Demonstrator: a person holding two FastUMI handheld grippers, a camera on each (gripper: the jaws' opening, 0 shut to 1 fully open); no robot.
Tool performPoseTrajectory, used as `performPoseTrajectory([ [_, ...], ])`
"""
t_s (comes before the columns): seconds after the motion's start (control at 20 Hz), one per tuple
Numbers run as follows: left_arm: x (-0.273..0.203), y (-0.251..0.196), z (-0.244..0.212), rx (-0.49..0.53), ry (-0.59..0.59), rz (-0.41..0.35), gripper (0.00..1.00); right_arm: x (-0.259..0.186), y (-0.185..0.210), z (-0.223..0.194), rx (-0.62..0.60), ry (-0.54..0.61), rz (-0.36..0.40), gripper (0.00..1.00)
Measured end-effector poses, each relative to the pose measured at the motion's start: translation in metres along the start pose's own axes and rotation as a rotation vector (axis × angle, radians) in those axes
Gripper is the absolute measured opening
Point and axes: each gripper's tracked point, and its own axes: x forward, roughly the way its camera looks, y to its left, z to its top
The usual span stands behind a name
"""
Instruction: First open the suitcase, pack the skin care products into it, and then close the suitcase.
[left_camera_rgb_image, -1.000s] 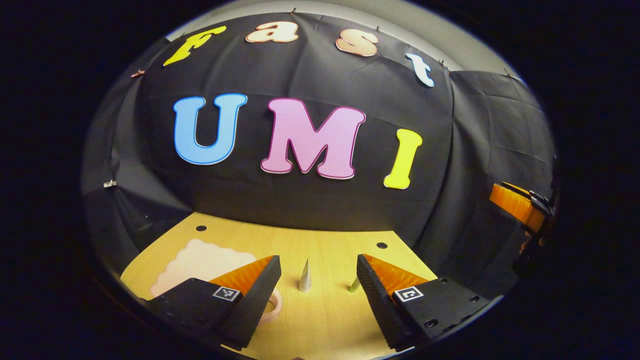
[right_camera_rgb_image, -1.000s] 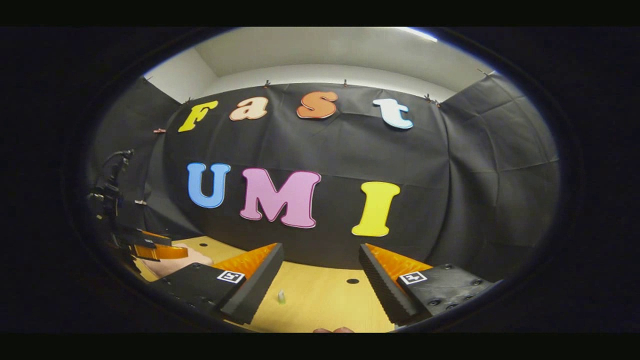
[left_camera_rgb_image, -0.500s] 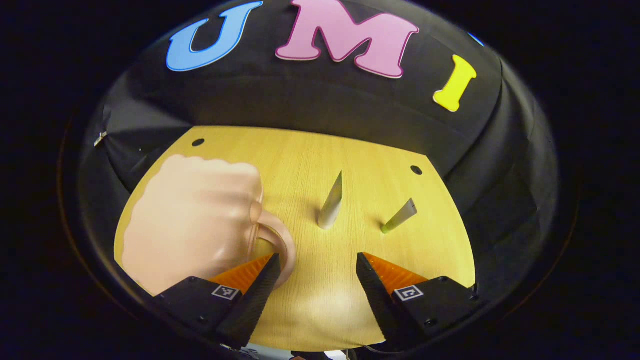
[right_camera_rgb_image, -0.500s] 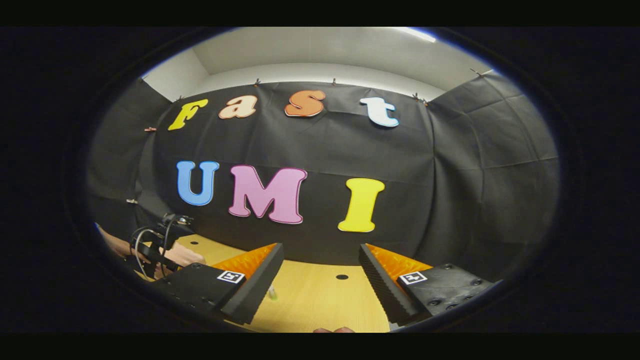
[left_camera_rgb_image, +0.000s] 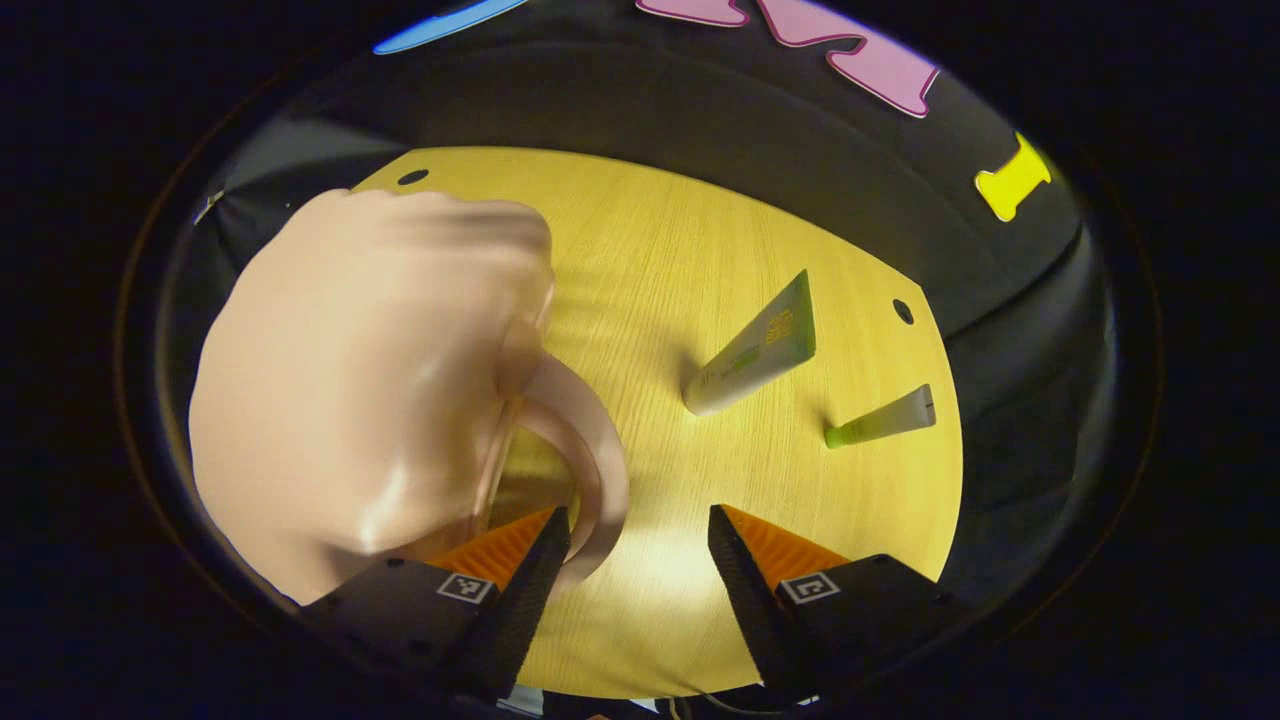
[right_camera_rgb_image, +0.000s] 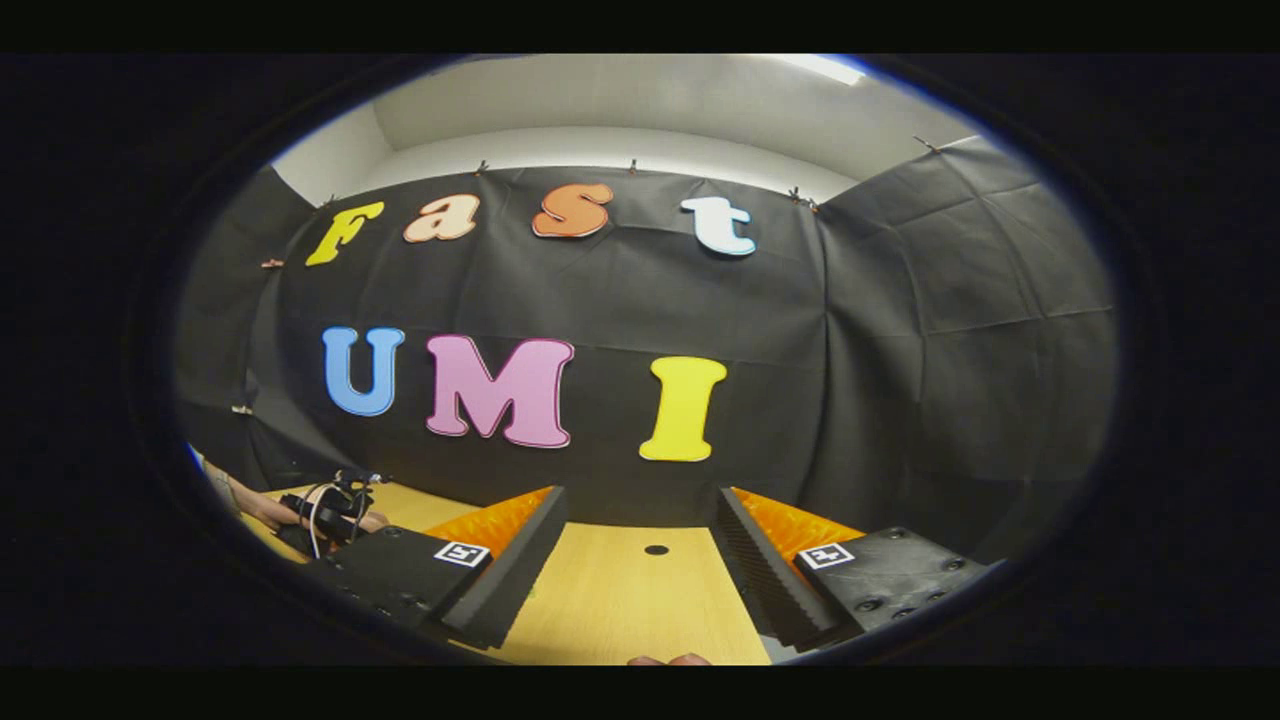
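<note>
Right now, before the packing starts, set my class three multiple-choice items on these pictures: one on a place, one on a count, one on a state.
1. In the left gripper view, on which side of the large tube is the suitcase?
A. left
B. right
C. on top of it

2. How many tubes are on the table?
A. one
B. two
C. four

3. The left tongs are:
A. shut on a tube
B. shut on a lid
C. open

Key:
1 A: the pink case sits left of both tubes.
2 B: the large tube and the small tube are there.
3 C: bare table shows in their gap.
</note>
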Motion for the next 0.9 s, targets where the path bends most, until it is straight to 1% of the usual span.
performPoseTrajectory([
  [0.05,0.004,0.000,0.001,-0.003,0.003,0.002,0.89,-0.001,-0.001,0.000,-0.003,0.003,-0.001,0.93],
  [0.1,0.006,0.001,0.003,-0.006,0.001,0.001,0.89,-0.003,-0.001,-0.001,-0.006,0.005,-0.003,0.95],
  [0.15,0.008,0.001,0.003,-0.005,0.002,0.000,0.89,-0.005,-0.003,-0.001,-0.008,0.006,-0.006,0.95],
  [0.2,0.009,0.005,0.005,0.003,-0.001,0.009,0.86,-0.006,-0.005,-0.002,-0.009,0.009,-0.010,0.95],
  [0.25,0.010,0.016,0.008,0.019,-0.011,0.047,0.74,-0.007,-0.007,-0.004,-0.008,0.013,-0.013,0.93],
  [0.3,0.012,0.016,0.010,0.027,-0.011,0.033,0.34,-0.008,-0.009,-0.005,-0.005,0.018,-0.016,0.93],
  [0.35,0.010,0.013,0.007,0.051,0.007,0.017,0.23,-0.008,-0.009,-0.007,-0.002,0.022,-0.017,0.93],
  [0.4,0.009,0.011,0.008,0.093,0.008,0.004,0.20,-0.008,-0.010,-0.007,0.002,0.026,-0.016,0.93],
  [0.45,0.007,0.013,0.010,0.135,0.008,0.010,0.18,-0.007,-0.009,-0.009,0.006,0.031,-0.014,0.93],
  [0.5,0.006,0.013,0.012,0.156,0.007,0.019,0.15,-0.007,-0.009,-0.011,0.009,0.036,-0.009,0.95],
  [0.55,0.003,0.011,0.012,0.165,0.006,0.019,0.13,-0.006,-0.007,-0.011,0.009,0.037,-0.004,0.93],
  [0.65,-0.009,0.009,0.019,0.156,-0.006,0.000,0.11,-0.005,-0.005,-0.009,-0.001,0.029,0.009,0.98],
  [0.7,-0.019,0.010,0.024,0.150,-0.008,-0.004,0.10,-0.005,-0.003,-0.009,-0.007,0.024,0.017,0.96],
  [0.75,-0.031,0.014,0.028,0.152,-0.004,-0.004,0.10,-0.004,-0.002,-0.009,-0.010,0.020,0.027,0.96],
  [0.8,-0.047,0.014,0.034,0.156,-0.007,-0.022,0.09,-0.003,0.001,-0.009,-0.012,0.019,0.039,0.96],
  [0.9,-0.082,0.017,0.055,0.184,-0.058,-0.042,0.09,0.002,0.006,-0.011,-0.016,0.021,0.063,0.96],
])
